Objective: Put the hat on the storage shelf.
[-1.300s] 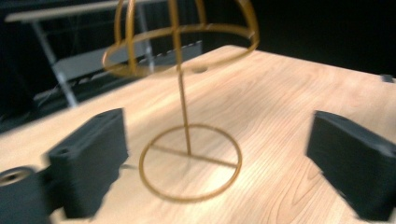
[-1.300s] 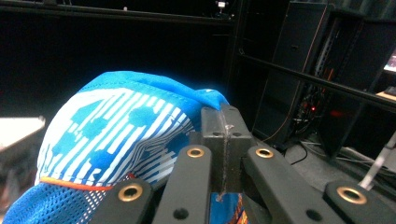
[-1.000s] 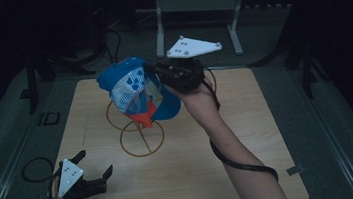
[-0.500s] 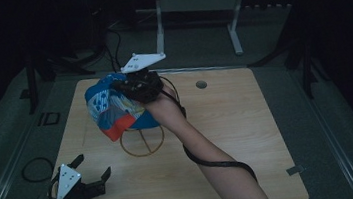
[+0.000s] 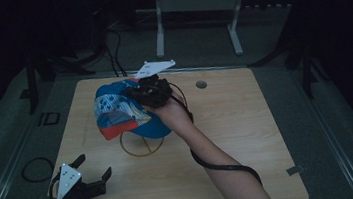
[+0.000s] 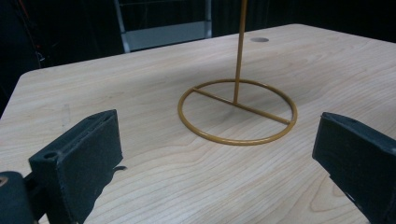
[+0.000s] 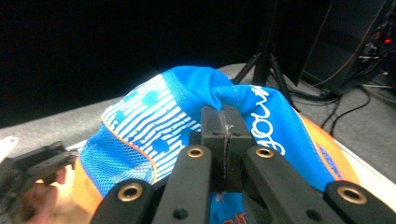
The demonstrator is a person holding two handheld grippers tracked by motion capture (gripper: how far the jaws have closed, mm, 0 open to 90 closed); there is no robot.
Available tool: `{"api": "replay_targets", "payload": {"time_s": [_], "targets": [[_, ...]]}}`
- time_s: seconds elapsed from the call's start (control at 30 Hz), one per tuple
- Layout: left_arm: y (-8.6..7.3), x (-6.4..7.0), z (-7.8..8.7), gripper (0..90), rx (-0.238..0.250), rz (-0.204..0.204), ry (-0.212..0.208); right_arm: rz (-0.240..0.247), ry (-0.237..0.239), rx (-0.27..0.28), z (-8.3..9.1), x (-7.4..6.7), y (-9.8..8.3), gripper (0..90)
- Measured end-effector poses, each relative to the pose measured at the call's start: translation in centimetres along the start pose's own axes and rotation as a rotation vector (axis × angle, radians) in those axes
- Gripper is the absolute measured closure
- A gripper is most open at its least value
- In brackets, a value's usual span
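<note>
Right gripper (image 5: 136, 95) clamped on blue-orange fabric cap (image 5: 121, 115), carried from frame centre to upper left, lower, above gold wire stand (image 5: 142, 146); hanging looks imminent. Left gripper (image 5: 97, 176) apart, lower left on worktop (image 5: 248, 131).

The high view is dim and underexposed, and the room beyond the bench (image 5: 249, 136) sinks into black from nine through twelve to three o'clock. Both tool views are brighter. The right tool view's background is black toward twelve o'clock, its foreground soft.
</note>
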State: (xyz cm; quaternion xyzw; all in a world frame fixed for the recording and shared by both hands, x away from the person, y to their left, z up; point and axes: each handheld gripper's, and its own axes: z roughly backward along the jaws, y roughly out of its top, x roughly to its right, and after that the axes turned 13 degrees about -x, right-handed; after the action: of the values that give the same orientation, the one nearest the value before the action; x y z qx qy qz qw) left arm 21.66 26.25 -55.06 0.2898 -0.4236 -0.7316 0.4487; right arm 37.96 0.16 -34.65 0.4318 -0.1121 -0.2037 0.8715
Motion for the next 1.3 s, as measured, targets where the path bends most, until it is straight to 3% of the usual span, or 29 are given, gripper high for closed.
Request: {"api": "replay_targets", "payload": {"time_s": [0.23, 0.53, 0.6, 0.63, 0.67, 0.8, 0.9, 1.0, 1.03, 1.3], "targets": [[-0.1, 0.1, -0.1, 1.8, 0.004, 0.006, 0.0, -0.016, 0.016, 0.016, 0.6, 0.2, -1.8, 90.0], [-0.2, 0.1, -0.1, 1.8, -0.001, 0.009, -0.005, -0.025, -0.004, 0.028, 1.3, 0.2, -3.2, 89.8], [-0.2, 0.1, -0.1, 1.8, -0.002, 0.005, -0.001, -0.03, -0.002, 0.034, 1.3, 0.3, -3.4, 87.1], [-0.2, 0.0, -0.2, 1.8, 0.001, 0.016, -0.006, -0.043, 0.003, 0.04, 1.3, 0.5, -3.6, 78.7], [-0.3, 0.0, -0.2, 1.8, 0.0, 0.015, -0.009, -0.049, 0.004, 0.043, 1.3, 0.5, -3.6, 76.1], [-0.3, 0.0, -0.3, 1.8, -0.001, 0.019, -0.012, -0.054, 0.012, 0.046, 1.4, 0.6, -3.6, 75.0], [-0.4, 0.0, -0.3, 1.8, -0.004, 0.02, -0.016, -0.05, 0.023, 0.043, 1.6, 0.4, -3.8, 66.6], [-0.4, 0.0, -0.3, 1.8, -0.003, 0.022, -0.016, -0.051, 0.024, 0.045, 1.7, 0.4, -3.9, 65.4], [-0.4, 0.0, -0.3, 1.8, -0.003, 0.02, -0.015, -0.054, 0.047, 0.047, 1.9, 0.3, -4.1, 61.4], [-0.5, -0.1, -0.3, 1.8, -0.003, 0.021, -0.012, -0.04, 0.047, 0.05, 2.5, 0.0, -4.6, 48.7]]}}
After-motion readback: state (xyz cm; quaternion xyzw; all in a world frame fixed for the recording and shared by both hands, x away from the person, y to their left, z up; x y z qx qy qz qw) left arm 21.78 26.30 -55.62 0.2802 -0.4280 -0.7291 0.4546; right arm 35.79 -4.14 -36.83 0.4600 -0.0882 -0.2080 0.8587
